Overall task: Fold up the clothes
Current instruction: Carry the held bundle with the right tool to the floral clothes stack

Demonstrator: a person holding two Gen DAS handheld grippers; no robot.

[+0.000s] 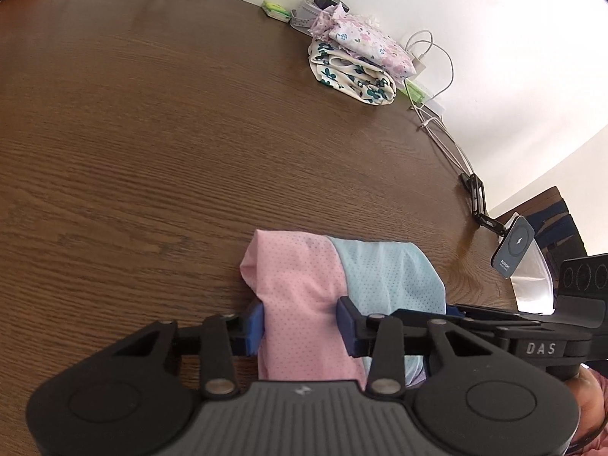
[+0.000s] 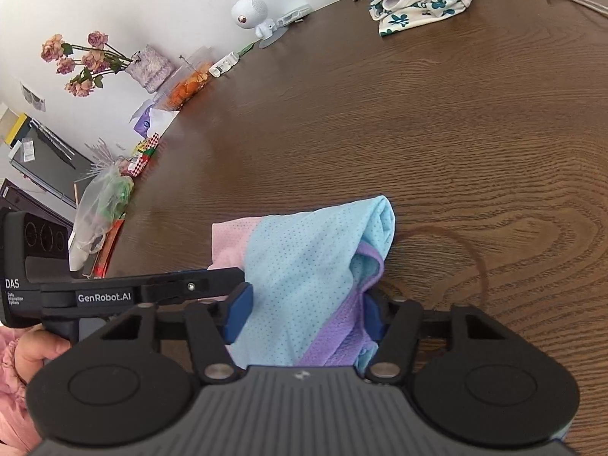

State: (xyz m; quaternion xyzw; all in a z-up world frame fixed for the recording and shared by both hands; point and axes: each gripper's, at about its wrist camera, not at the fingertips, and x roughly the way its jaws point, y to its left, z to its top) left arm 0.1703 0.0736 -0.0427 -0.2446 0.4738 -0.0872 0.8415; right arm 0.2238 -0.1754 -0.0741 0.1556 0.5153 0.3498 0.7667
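Step in hand: you are taking hold of the near edge of the garment (image 1: 330, 277), one gripper on each half, and by my judgement this is the grasp before a fold.
Left gripper (image 1: 304, 326): the pink panel runs between its blue pads (image 1: 254, 326), which look pressed onto the bunched cloth, so you seem to be grasping it.
Right gripper (image 2: 304, 313): clamped onto the light blue panel and the purple trim (image 2: 342, 326), the cloth gathered between its pads.
Where the garment lies: on the brown table (image 1: 152, 133), straight ahead of both tools, its far end just beyond the fingertips.
Next move: I'd say lift both edges together and carry them forward over the far end; keep the two tools level so the fold stays square.
Material: thin, soft knit with a fine dotted mesh, already lying doubled; it will sag and slip easily.
Table: wood grain, flat, smooth.
Beyond: a folded stack of floral clothes (image 1: 357, 64) sits well ahead, toward the wall.
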